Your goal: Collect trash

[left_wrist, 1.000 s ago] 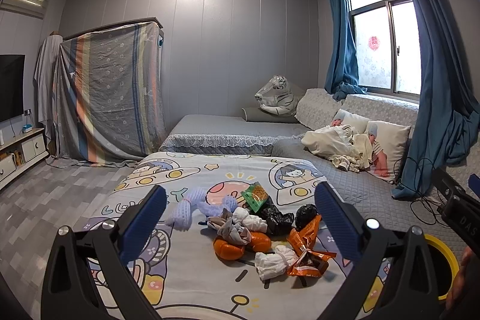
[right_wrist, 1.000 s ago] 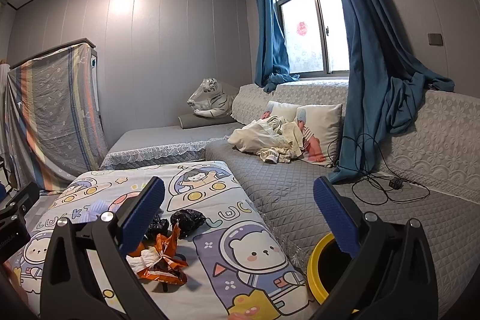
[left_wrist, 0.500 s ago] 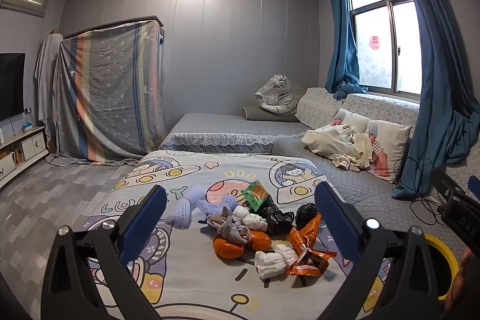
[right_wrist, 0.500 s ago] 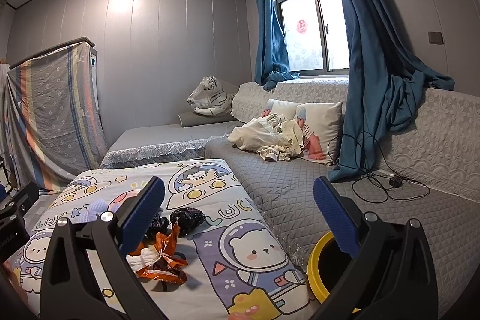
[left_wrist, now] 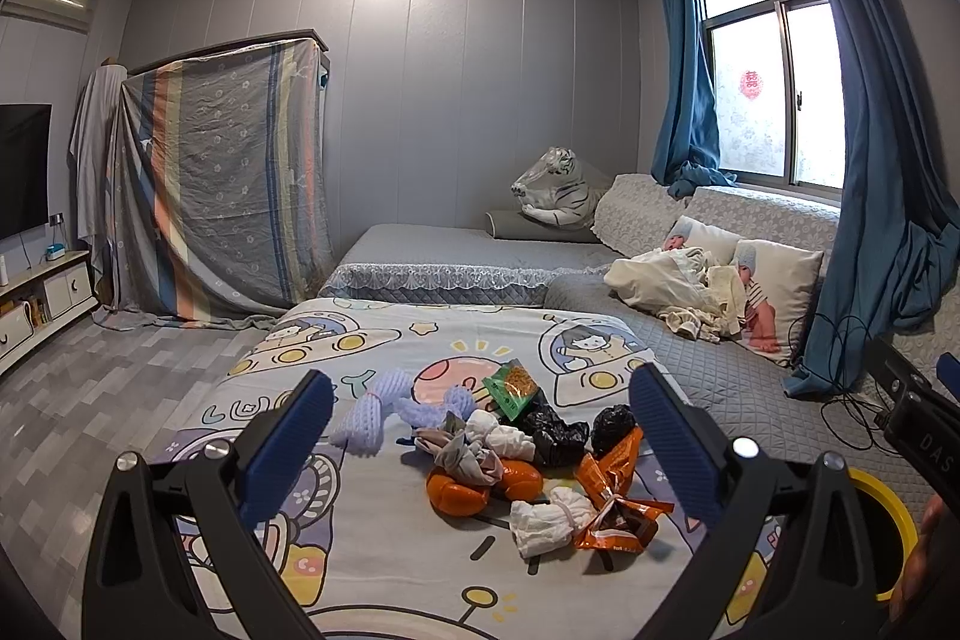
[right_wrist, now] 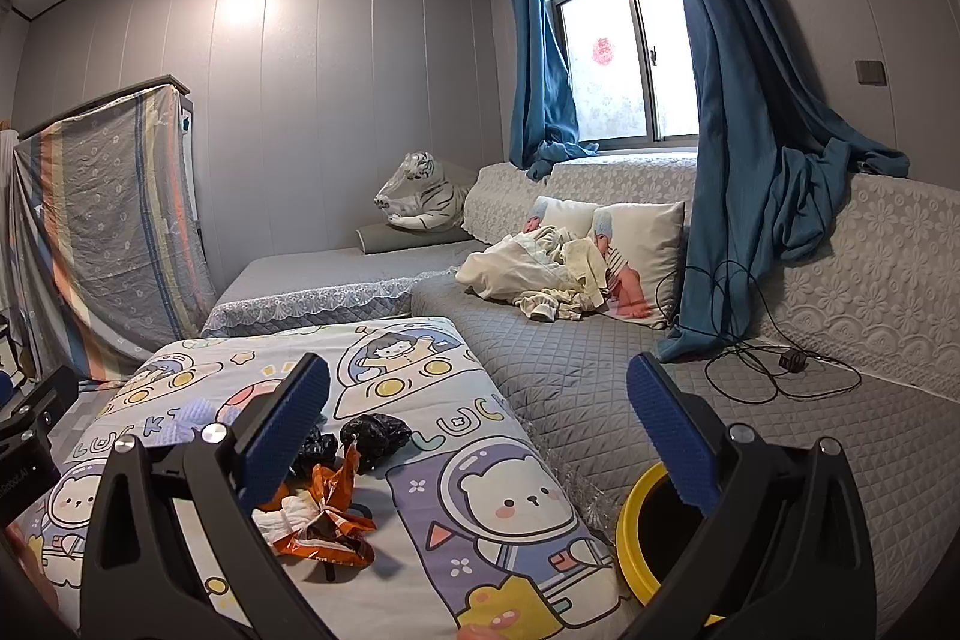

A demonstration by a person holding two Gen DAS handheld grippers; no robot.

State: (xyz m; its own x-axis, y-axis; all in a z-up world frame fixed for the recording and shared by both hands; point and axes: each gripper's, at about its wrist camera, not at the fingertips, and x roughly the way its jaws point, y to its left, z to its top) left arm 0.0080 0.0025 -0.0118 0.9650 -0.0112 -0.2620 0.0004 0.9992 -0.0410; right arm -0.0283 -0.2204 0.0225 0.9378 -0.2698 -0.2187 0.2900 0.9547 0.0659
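Observation:
A heap of trash lies on the cartoon-print bedspread (left_wrist: 384, 340): an orange wrapper (left_wrist: 618, 514), crumpled white tissue (left_wrist: 543, 517), black bags (left_wrist: 555, 436), a green snack packet (left_wrist: 511, 388), orange peel-like pieces (left_wrist: 456, 490) and a lilac foam net (left_wrist: 384, 409). My left gripper (left_wrist: 480, 442) hovers open above and in front of the heap, holding nothing. My right gripper (right_wrist: 477, 436) is open too, with the orange wrapper (right_wrist: 327, 517) and black bags (right_wrist: 375, 433) low on its left. A yellow-rimmed bin (right_wrist: 648, 520) stands beside the bed, under its right finger.
A grey quilted sofa (right_wrist: 600, 370) runs along the window wall with pillows, a pile of clothes (right_wrist: 534, 274) and a black cable (right_wrist: 774, 370). Blue curtains (right_wrist: 750, 160) hang down onto it. A plush tiger (left_wrist: 555, 190), a covered rack (left_wrist: 222, 184) and a TV stand (left_wrist: 42, 292) are further back.

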